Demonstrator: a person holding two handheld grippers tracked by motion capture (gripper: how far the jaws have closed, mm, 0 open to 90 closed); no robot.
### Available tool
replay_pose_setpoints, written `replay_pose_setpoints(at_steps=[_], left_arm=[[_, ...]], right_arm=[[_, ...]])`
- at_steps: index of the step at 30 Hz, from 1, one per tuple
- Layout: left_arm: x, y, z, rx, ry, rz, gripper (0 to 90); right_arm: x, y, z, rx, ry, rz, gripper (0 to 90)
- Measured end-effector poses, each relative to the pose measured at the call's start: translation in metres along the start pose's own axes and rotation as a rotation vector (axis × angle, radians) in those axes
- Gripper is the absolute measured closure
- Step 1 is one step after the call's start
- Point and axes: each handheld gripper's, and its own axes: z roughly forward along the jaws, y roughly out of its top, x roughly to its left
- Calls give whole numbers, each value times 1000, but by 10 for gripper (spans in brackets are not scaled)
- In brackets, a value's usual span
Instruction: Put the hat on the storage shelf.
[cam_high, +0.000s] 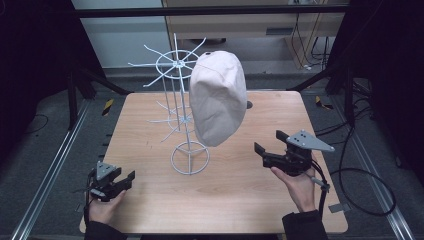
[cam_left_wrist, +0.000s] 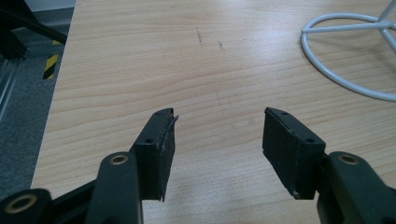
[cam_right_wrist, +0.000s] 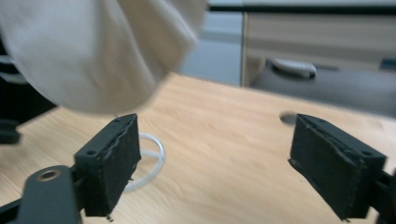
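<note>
The cap (cam_high: 218, 97) hangs from the top ring of the white wire stand (cam_high: 181, 107), in the middle of the surface (cam_high: 150, 200), its crown bulging toward the near side and its long axis running nearly straight down — top edge up at the ring's spokes, lower edge drooping to just above the stand's round foot.

From the right gripper (cam_high: 270, 141) the cap lies up and to the left, near but apart. In the right gripper view the pale cloth (cam_right_wrist: 93, 51) fills the upper left corner above the left-hand jaw, with the foot ring (cam_right_wrist: 149, 158) showing behind that jaw. Those jaws stand wide apart, with only bare wood between them; they hold nothing and touch nothing.

The left gripper (cam_high: 122, 181) sits low by the near left corner, well apart from the cap. The left gripper view looks across plain wood, with the stand's foot ring (cam_left_wrist: 345, 56) off at the upper right. Its jaws are wide too — empty, pads clear of everything.

So the right hand (cam_high: 300, 187) is plainly the nearer one. My guess is that any grab on the cap would fall to it, and it would turn on lifting and swinging those jaws leftward to meet the hanging lower edge. Since the cloth hangs limp, a pinch on that bottom rim looks the easier hold, though the cap would have to come up off the spokes rather than be dragged sideways.
</note>
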Motion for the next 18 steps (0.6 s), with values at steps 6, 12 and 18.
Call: replay_pose_setpoints(at_steps=[6,12,18], left_arm=[[0,0,0,-4,-11,-5,456],[0,0,0,-4,-14,-4,464],[1,0,0,-11,-14,-5,456]], right_arm=[[-20,-31,2,75,-65,19,123],[-41,-64,4,158,-122,58,121],[-54,-84,6,216,-166,86,122]])
